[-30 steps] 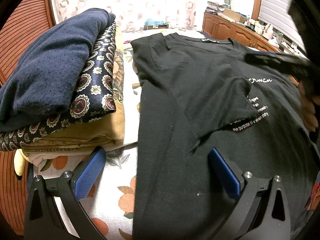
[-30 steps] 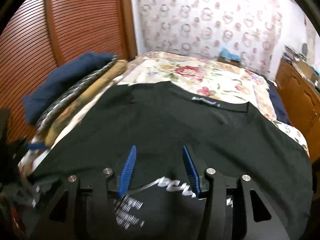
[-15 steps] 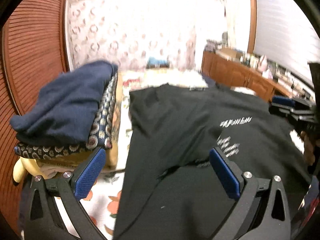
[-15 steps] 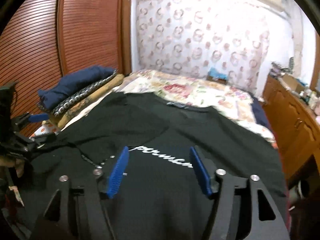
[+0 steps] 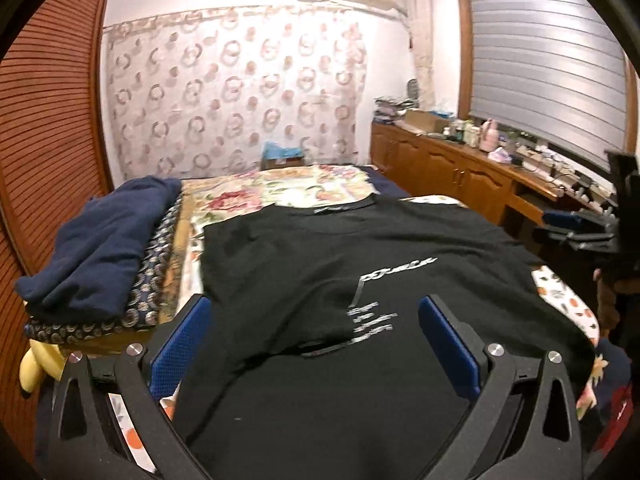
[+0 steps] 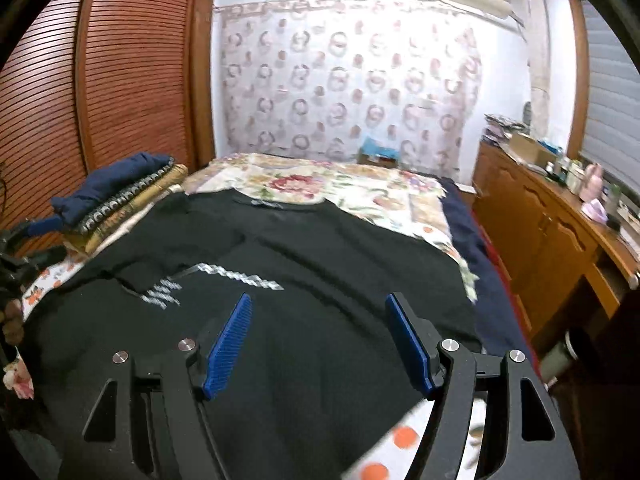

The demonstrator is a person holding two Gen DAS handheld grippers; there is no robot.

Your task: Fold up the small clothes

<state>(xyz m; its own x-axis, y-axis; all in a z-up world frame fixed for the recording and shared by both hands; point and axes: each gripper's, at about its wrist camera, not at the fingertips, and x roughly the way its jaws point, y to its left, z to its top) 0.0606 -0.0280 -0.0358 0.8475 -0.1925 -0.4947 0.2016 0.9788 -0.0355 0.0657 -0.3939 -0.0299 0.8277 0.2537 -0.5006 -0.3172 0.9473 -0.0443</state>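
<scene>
A black T-shirt [image 5: 304,264] with white lettering [image 5: 396,272] lies spread on the bed, collar at the far end. Its left sleeve is folded in over the chest and covers part of the print. My left gripper [image 5: 314,304] hovers open over the shirt's near left part, with nothing between its blue pads. My right gripper [image 6: 320,300] is open above the shirt [image 6: 340,248] on the right side, and no cloth is pinched. Each gripper shows at the edge of the other's view: the right gripper [image 5: 576,228] and the left gripper [image 6: 36,232].
A stack of folded clothes [image 5: 100,240], navy on top, sits on the bed's left side by the slatted wardrobe door [image 5: 48,140]. The floral sheet [image 5: 280,184] stretches beyond the collar. A wooden cabinet [image 5: 460,168] with clutter on top runs along the right wall.
Both grippers have drawn back from the shirt and tilted up, so more of the room shows. The right gripper's jaws have widened, and it has moved to the shirt's right side.
</scene>
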